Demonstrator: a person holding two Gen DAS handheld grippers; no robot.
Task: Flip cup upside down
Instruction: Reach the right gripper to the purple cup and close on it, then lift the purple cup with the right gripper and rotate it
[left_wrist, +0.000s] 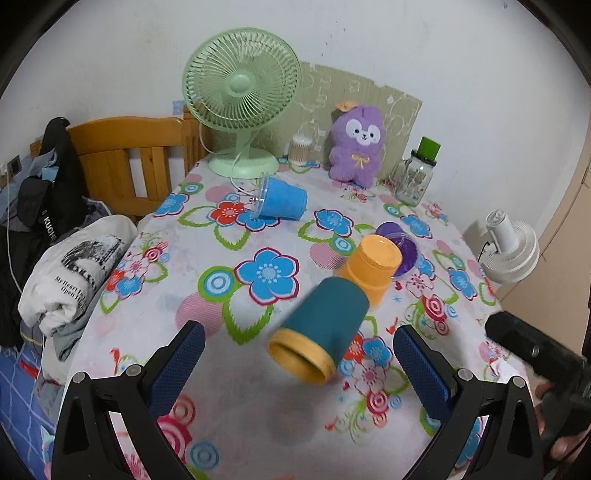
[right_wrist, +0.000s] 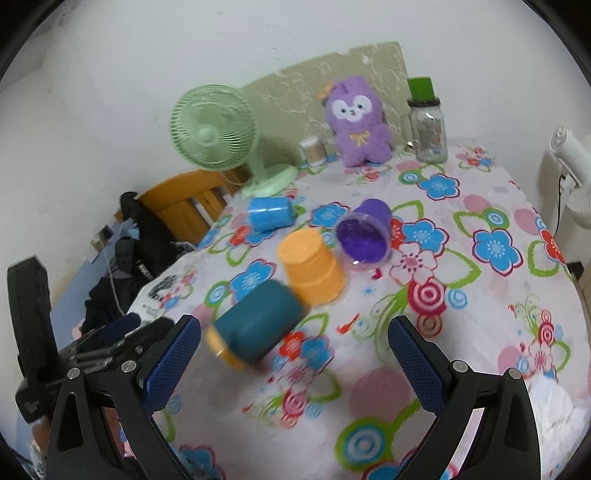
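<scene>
A teal cup with a yellow rim (left_wrist: 323, 328) is tilted on its side, blurred, its mouth toward me, between my left gripper's fingers but touching neither; it also shows in the right wrist view (right_wrist: 258, 325). My left gripper (left_wrist: 297, 363) is open and empty. My right gripper (right_wrist: 293, 363) is open and empty, just right of the teal cup. An orange cup (left_wrist: 371, 267) stands upside down behind it. A blue cup (left_wrist: 282, 199) and a purple cup (right_wrist: 365, 232) lie on their sides.
The table has a floral cloth (left_wrist: 236, 354). At the back stand a green fan (left_wrist: 242, 96), a purple plush toy (left_wrist: 356, 144), a glass jar with a green lid (left_wrist: 415, 177) and a cotton-swab jar (left_wrist: 301, 149). A wooden chair (left_wrist: 125, 162) and clothes (left_wrist: 70, 266) are left.
</scene>
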